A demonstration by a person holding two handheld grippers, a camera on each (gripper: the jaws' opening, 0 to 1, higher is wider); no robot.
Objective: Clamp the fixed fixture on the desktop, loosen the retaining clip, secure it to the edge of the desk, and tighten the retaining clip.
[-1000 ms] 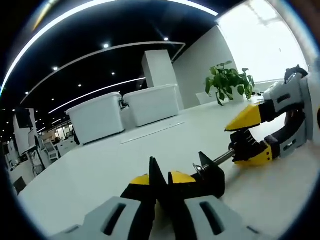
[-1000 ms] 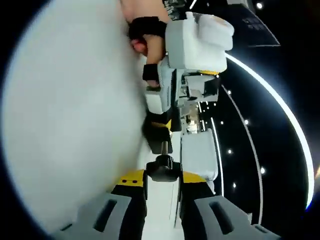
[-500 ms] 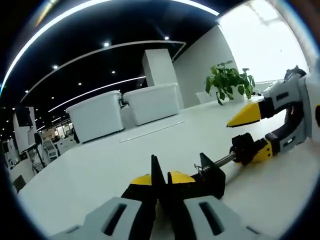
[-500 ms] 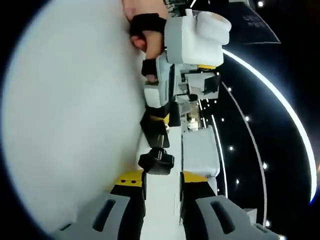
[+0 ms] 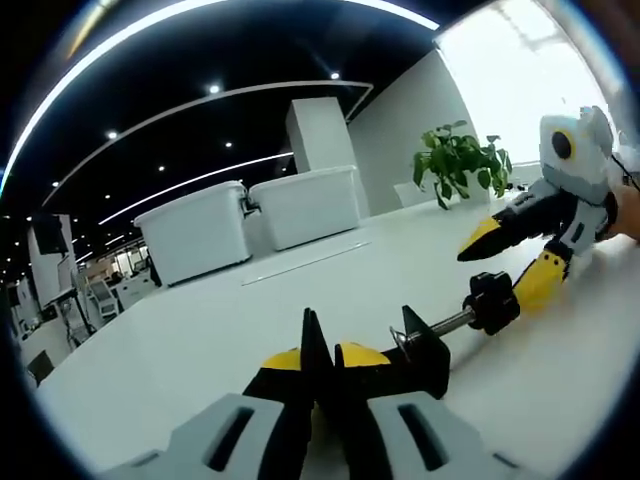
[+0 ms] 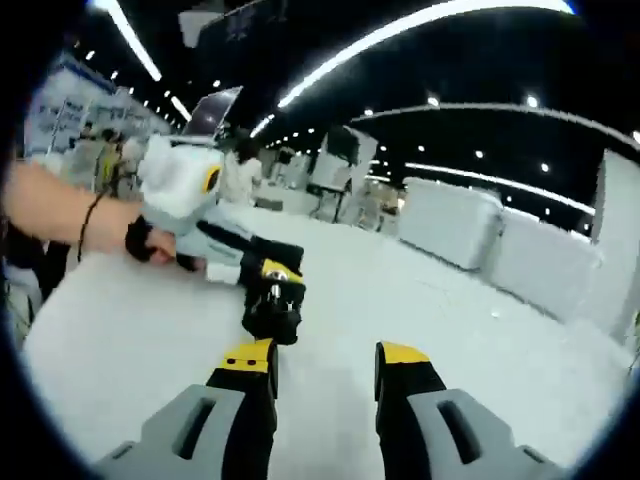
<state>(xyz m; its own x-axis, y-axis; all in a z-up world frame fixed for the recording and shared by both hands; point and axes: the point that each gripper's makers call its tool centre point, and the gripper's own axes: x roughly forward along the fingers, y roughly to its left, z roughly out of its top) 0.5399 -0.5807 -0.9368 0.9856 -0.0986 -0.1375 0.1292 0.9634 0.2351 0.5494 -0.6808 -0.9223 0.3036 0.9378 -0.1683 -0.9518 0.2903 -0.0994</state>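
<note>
White and broad, the surface (image 5: 200, 330) ran back to two white bins (image 5: 250, 225) and one potted plant (image 5: 458, 165) under a dark ceiling with light strips.

Since a second earlier, the right gripper (image 5: 515, 255) had let go of the fixture's knob (image 5: 492, 300) and drawn back. In the left gripper view its yellow-tipped fingers (image 5: 540, 280) now stood apart, beside the knob rather than around it. The right gripper view had also rolled from sideways to roughly level, and the knob no longer sat between its fingers.

One black fixture (image 5: 425, 350) lay on the surface, its screw rod ending in that single knob. The left gripper (image 5: 318, 355) held its fingers narrow, pinched on the fixture's near end.

In the right gripper view, the right gripper (image 6: 325, 365) held its two fingers wide with nothing between them. Beyond them, the left gripper (image 6: 262, 288) was clamped on the fixture (image 6: 272, 318), steadied by one hand (image 6: 150, 245).
</note>
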